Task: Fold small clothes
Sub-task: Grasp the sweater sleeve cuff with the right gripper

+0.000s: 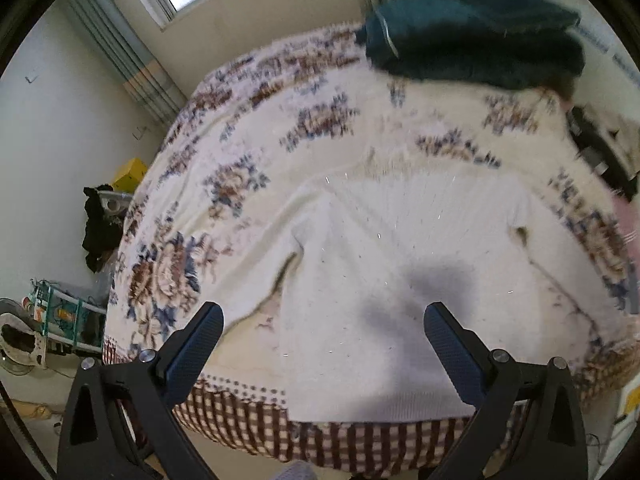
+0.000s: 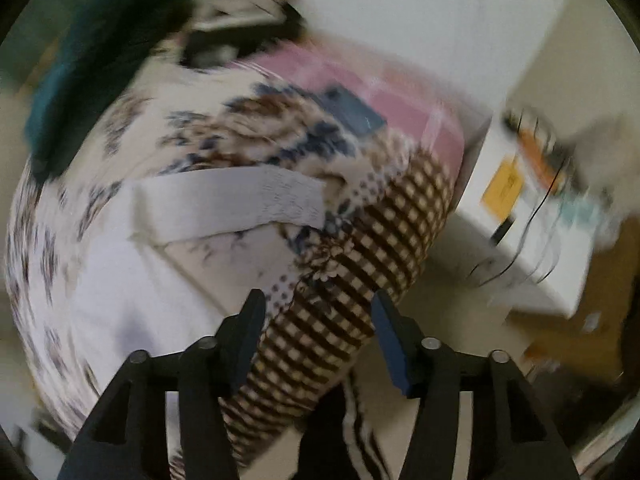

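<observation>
Here, a white garment [image 1: 380, 280] is lying flat on the floral bedspread [image 1: 240, 140]. The left gripper [image 1: 324, 344] is hovering over it, jaws wide, empty. A teal garment [image 1: 472, 40] is sitting farther back. Only the right view is showing the right gripper [image 2: 316, 332], parted and empty, a pink sheet [image 2: 400, 100] and a white cabinet [image 2: 528, 240].

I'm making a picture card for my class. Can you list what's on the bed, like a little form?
surface: bed with flowered bedspread
main item: white garment, spread flat near the front edge
other item: dark teal garment, bunched at the far side
left hand-held gripper: open, empty
right hand-held gripper: open, empty
</observation>
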